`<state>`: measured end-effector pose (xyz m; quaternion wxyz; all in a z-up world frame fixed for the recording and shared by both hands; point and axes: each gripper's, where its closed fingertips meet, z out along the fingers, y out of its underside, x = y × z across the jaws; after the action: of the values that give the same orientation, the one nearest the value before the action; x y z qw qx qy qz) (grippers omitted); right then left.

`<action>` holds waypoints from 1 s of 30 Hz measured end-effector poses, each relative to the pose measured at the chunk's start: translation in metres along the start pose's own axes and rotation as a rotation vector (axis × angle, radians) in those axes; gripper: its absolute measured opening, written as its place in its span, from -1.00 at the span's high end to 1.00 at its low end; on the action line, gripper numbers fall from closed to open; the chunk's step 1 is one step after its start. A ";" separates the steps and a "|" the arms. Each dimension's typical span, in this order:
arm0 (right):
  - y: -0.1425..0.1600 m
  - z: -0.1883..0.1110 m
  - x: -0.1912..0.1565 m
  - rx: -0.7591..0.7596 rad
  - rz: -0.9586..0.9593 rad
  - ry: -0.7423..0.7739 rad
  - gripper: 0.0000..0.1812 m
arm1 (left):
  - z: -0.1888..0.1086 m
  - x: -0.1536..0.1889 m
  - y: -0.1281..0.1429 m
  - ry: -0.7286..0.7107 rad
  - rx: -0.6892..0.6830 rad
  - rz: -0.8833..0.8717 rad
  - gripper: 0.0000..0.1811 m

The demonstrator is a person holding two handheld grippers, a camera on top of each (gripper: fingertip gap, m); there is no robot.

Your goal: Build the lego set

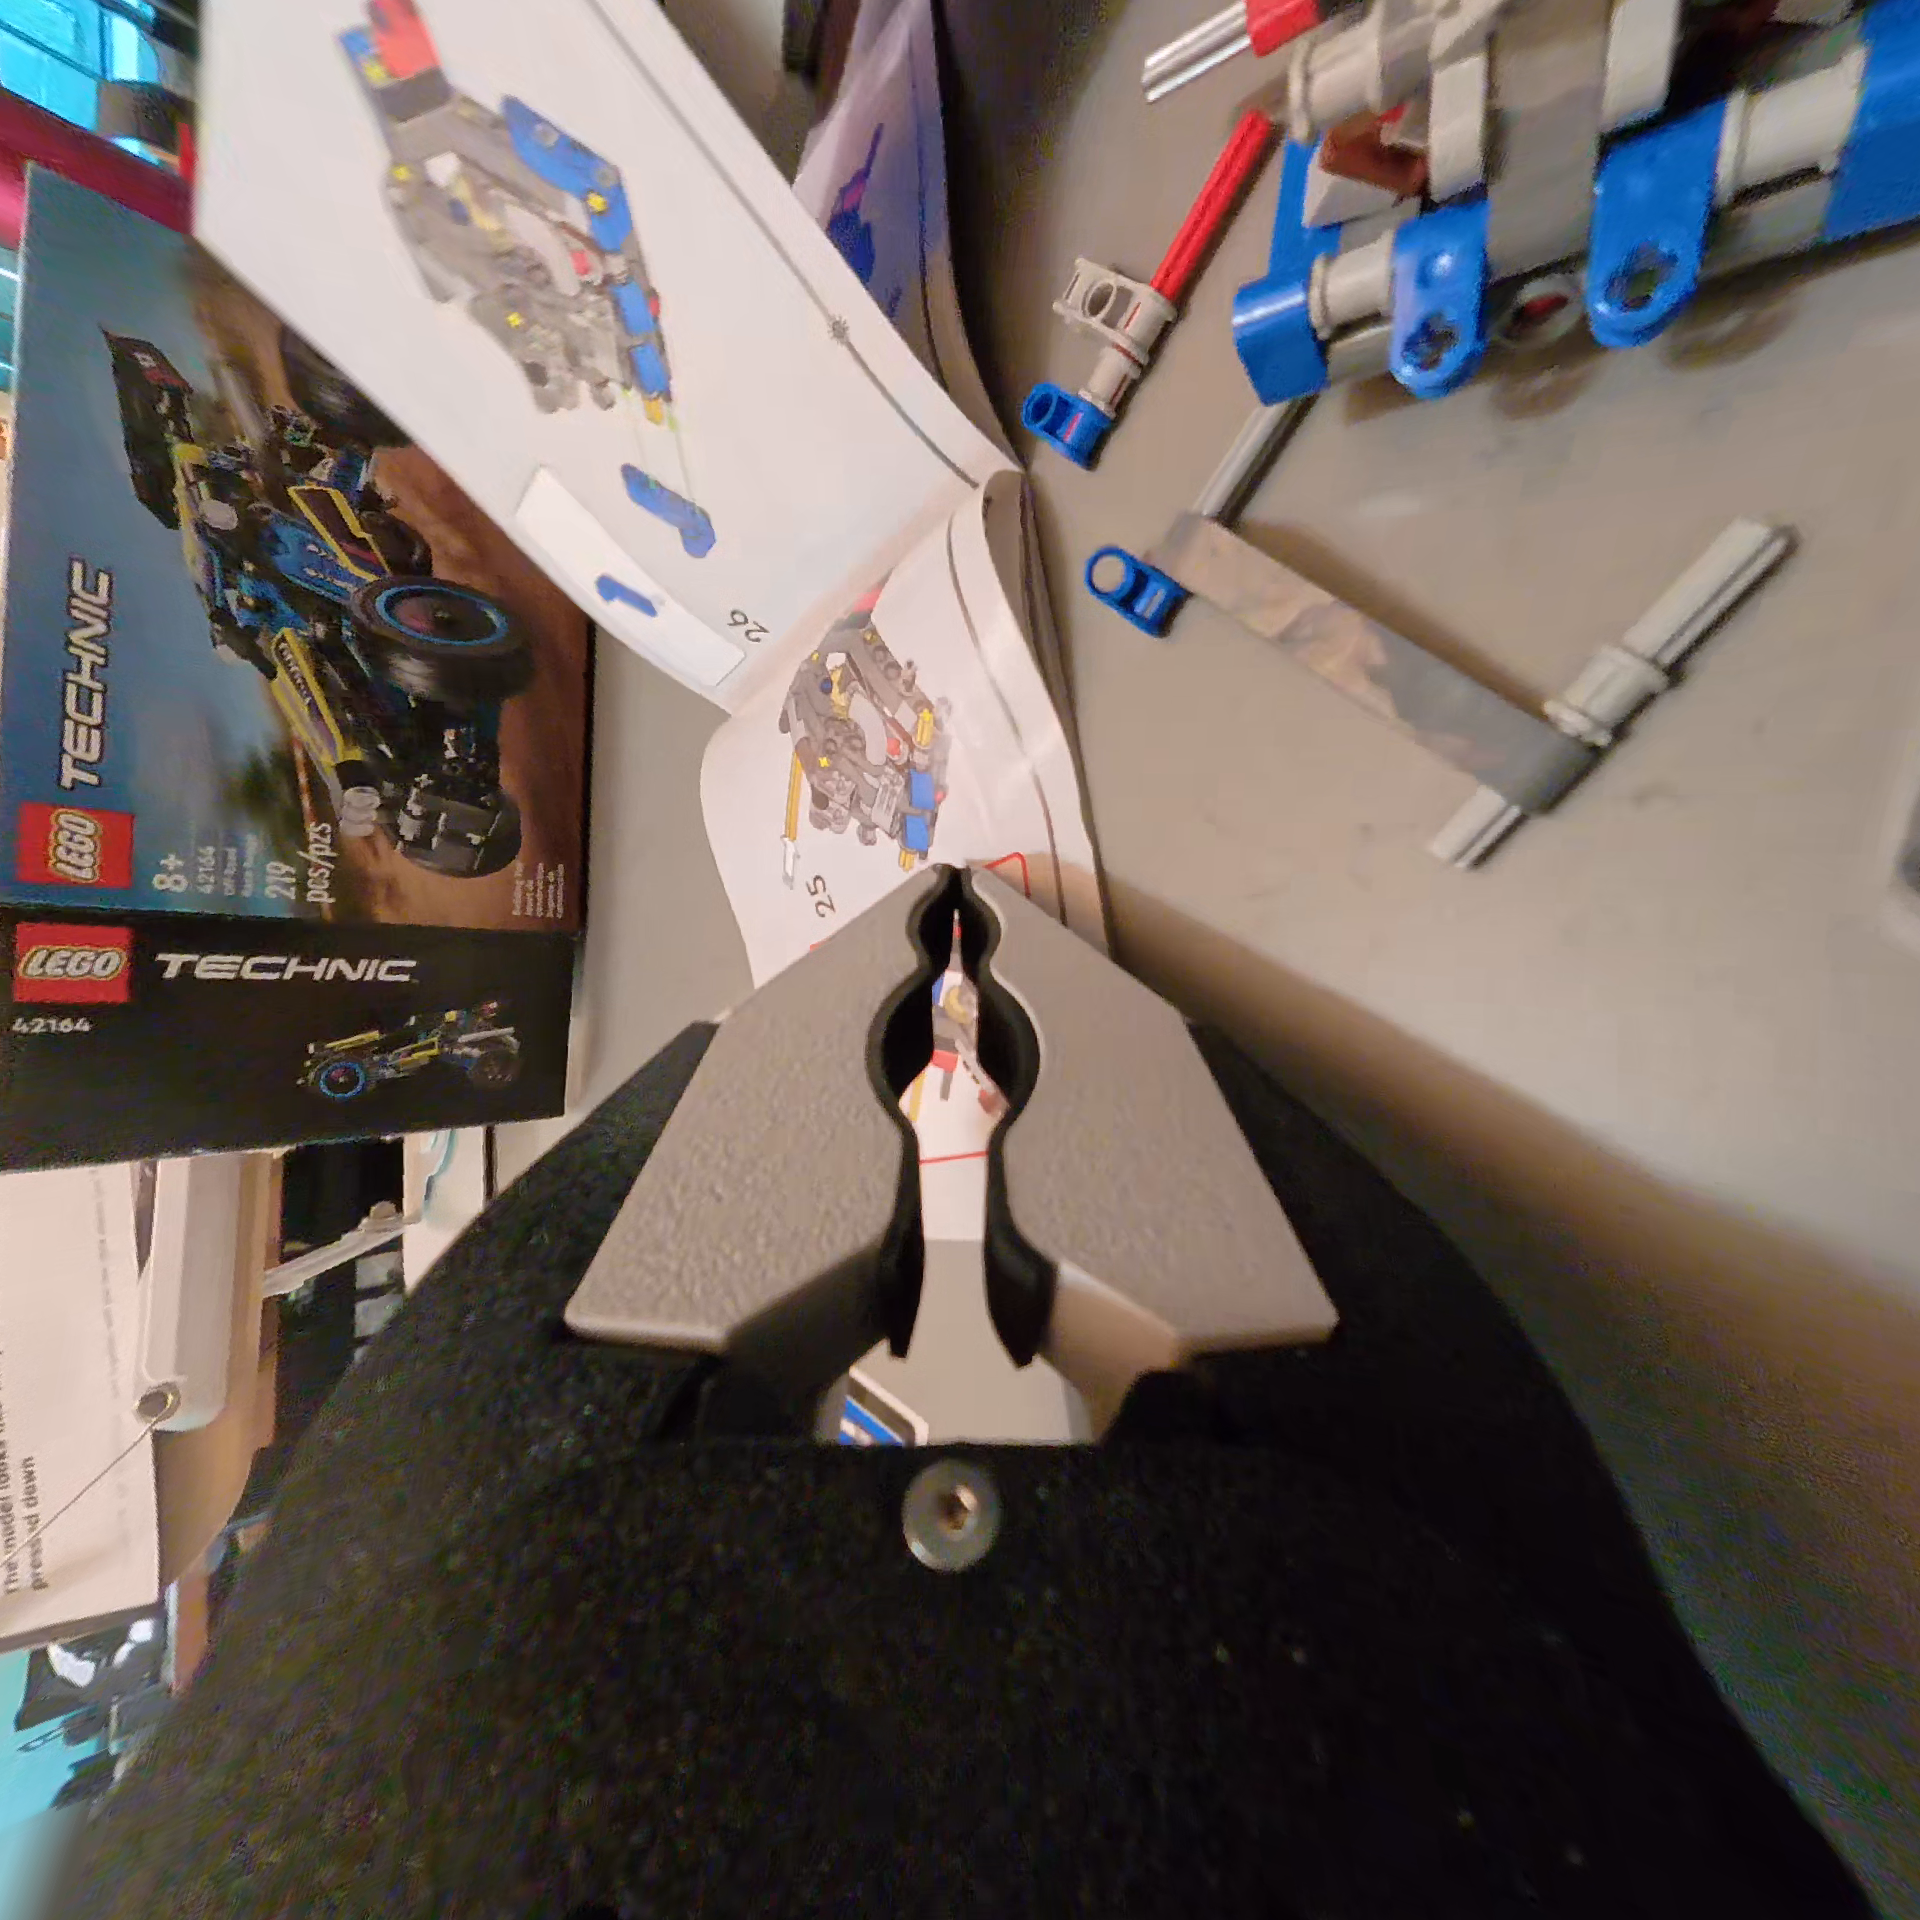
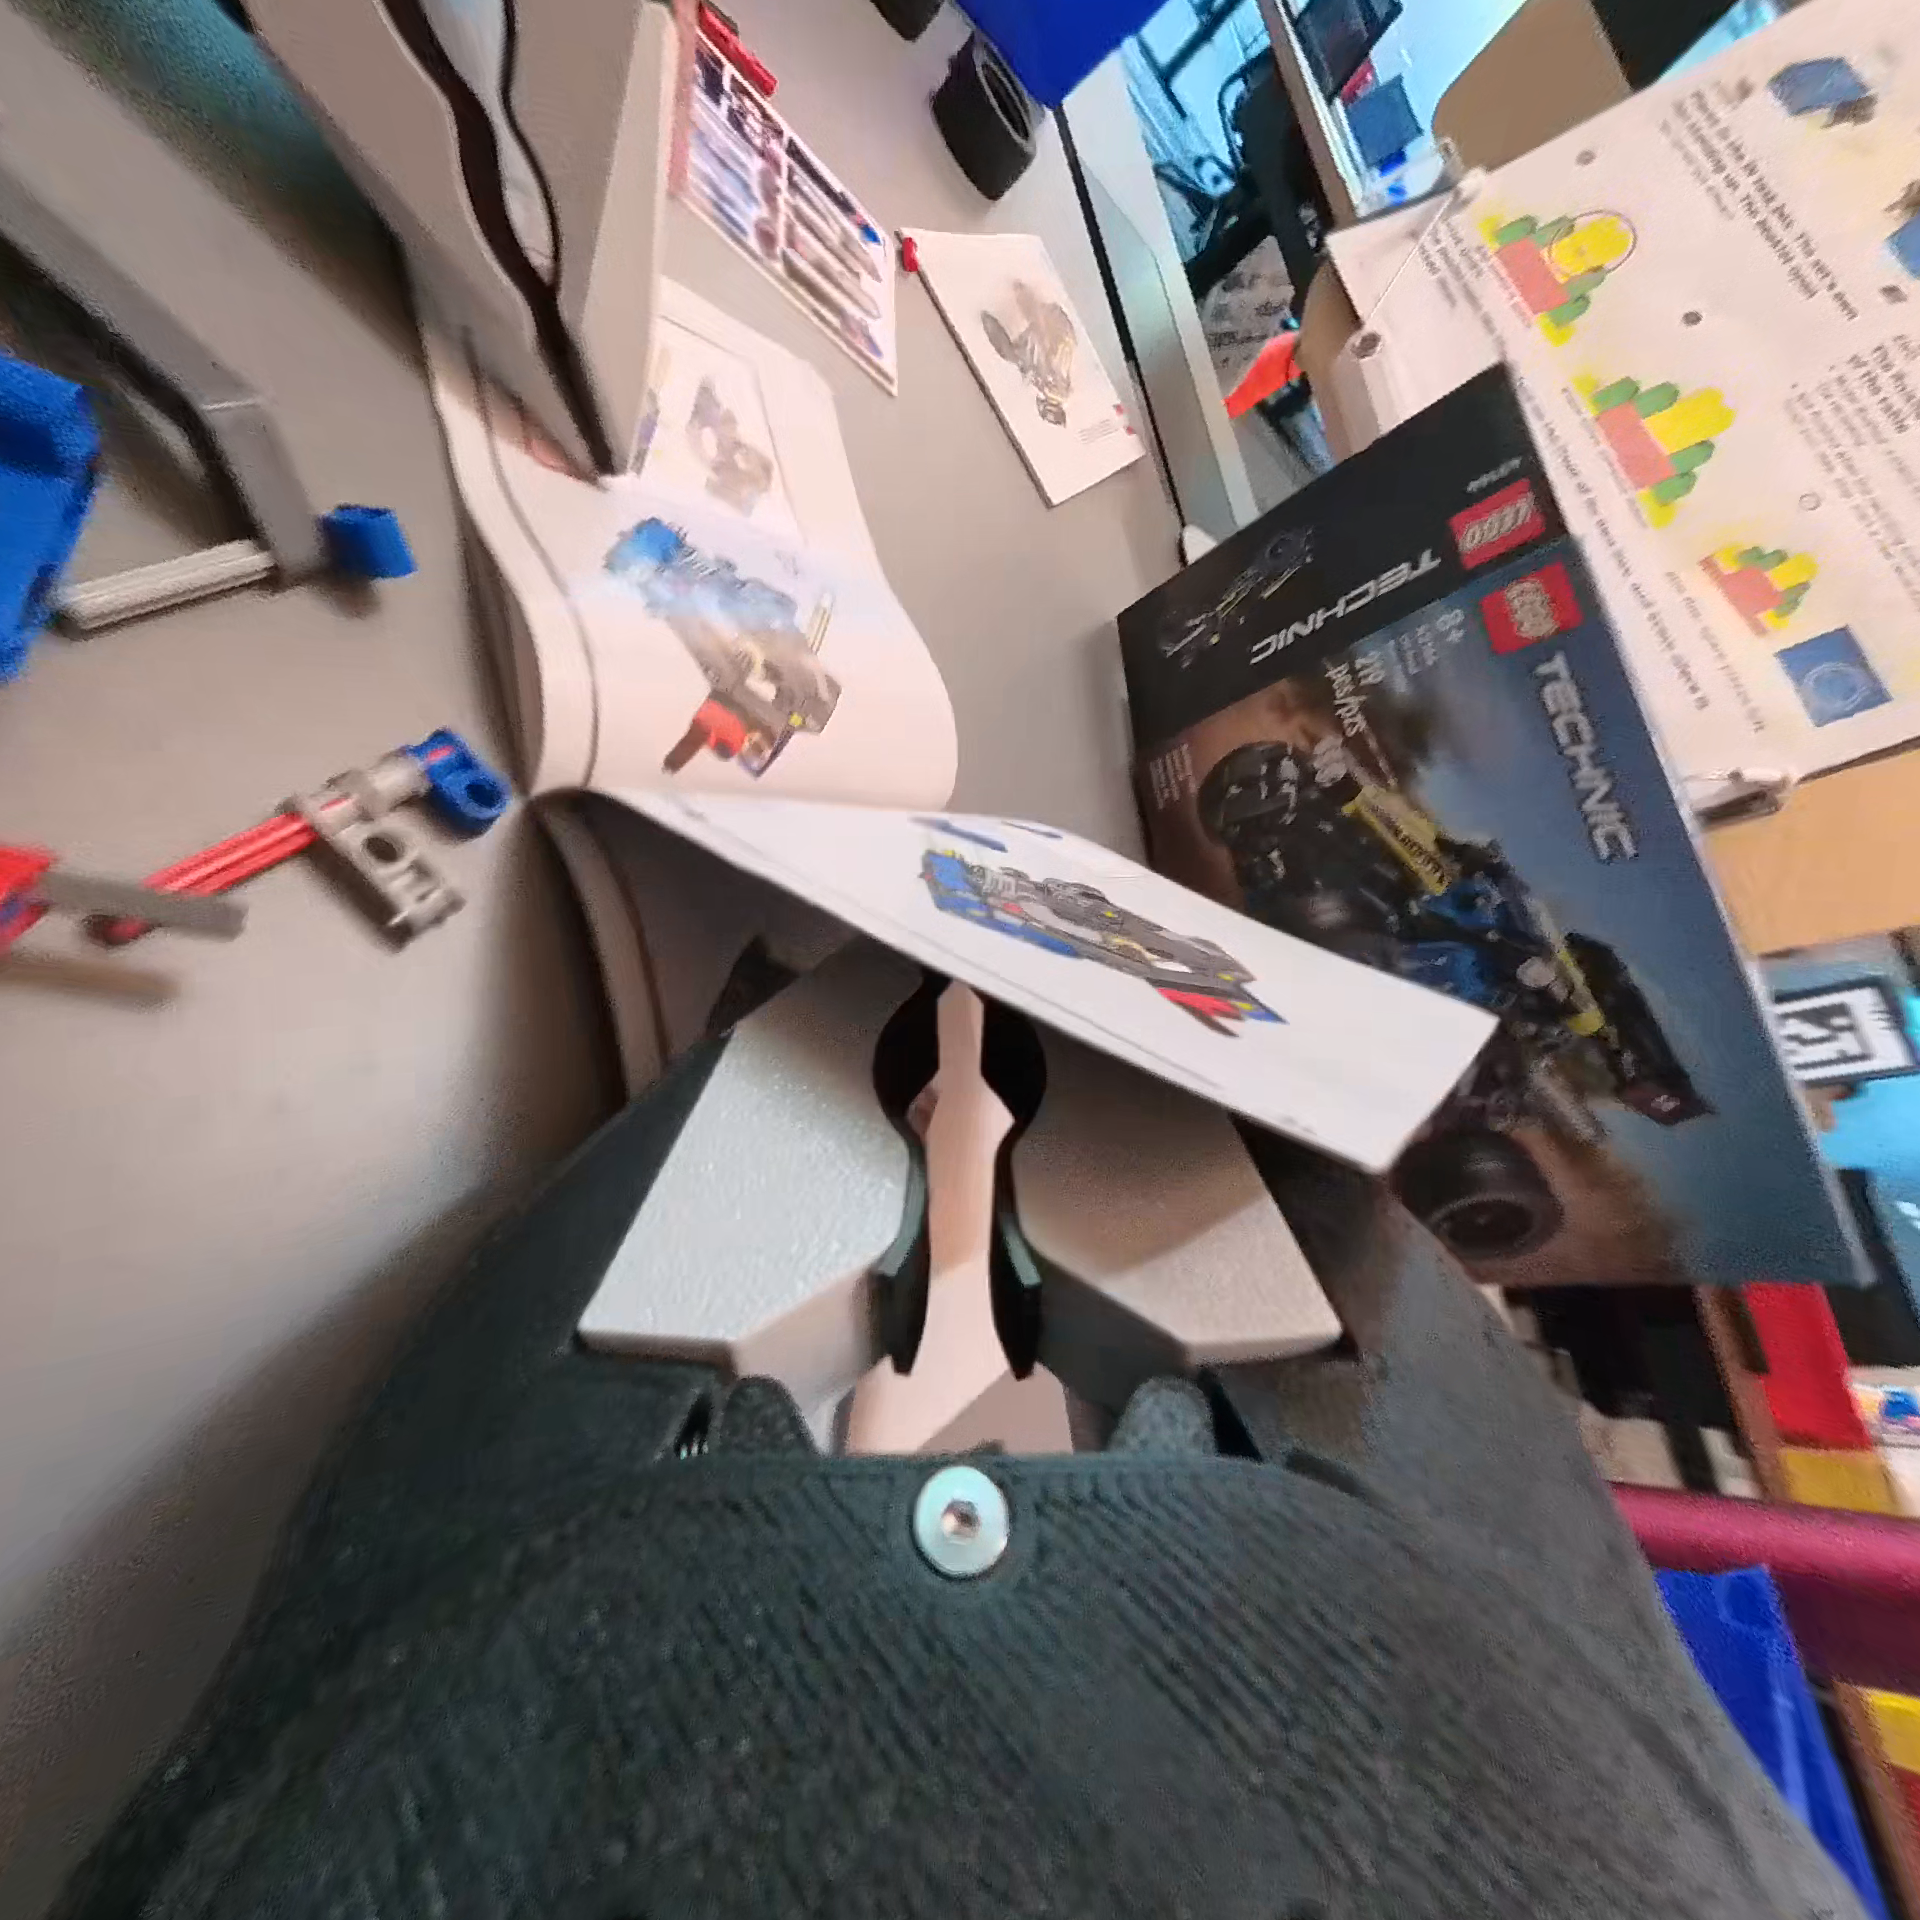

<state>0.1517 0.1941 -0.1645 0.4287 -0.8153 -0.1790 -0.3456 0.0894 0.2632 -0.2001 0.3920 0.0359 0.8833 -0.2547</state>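
left hand-held gripper (image 1: 961,894): jaws nearly together, tips almost touching, nothing clamped; over the lower page of the booklet (image 1: 582,312)
right hand-held gripper (image 2: 961,1049): narrow gap; tips hidden under a raised page (image 2: 1143,966), cannot tell if it pinches paper or just props it up
booklet: open on the tabletop (image 1: 1351,1039), spine near centre, one leaf lifted mid-turn; thin, floppy, light; judgement: take a page by its free edge, hard pinch may crease or tear it
box (image 1: 260,623): just beside the booklet, standing tilted; stiff card, light
loose parts: small blue connector (image 1: 1132,587) touching a dark grey beam (image 1: 1382,665) with a light grey axle (image 1: 1621,696) across its far end; red axle (image 1: 1205,208) through a grey joiner (image 1: 1107,312), blue pin (image 1: 1065,416) at its near end
handling, judgement: parts are hard smooth plastic, tiny, very light, apt to slip or roll; grip axles across the shaft, beam across its narrow sides
model (image 1: 1621,208): blue and grey sub-assembly, far side of the tabletop, well apart from both grippers; rigid but pins can pop loose, hold by the blue frame
step, judgement: checking instructions, page being turned, no part in hand
far: sticker sheet (image 2: 800,229) and a loose sheet (image 2: 1039,353) flat on the tabletop; black tyre (image 2: 982,114) beyond
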 end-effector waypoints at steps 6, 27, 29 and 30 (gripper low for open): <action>-0.026 0.036 -0.002 -0.056 -0.009 -0.035 1.00 | -0.023 -0.021 -0.016 -0.120 0.067 -0.186 1.00; -0.094 -0.084 -0.093 -0.034 0.299 -0.524 0.64 | -0.041 0.067 -0.072 0.279 0.050 -0.381 0.92; -0.085 -0.080 -0.103 -0.109 0.290 -0.524 0.63 | -0.037 0.068 -0.072 0.289 0.041 -0.386 0.92; -0.078 -0.076 -0.106 -0.148 0.281 -0.520 0.63 | -0.036 0.067 -0.073 0.289 0.047 -0.383 0.96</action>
<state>0.0005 0.1762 -0.1651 0.3515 -0.9223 -0.1424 -0.0745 -0.0004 0.2075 -0.1971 0.2050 -0.0870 0.9147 -0.3372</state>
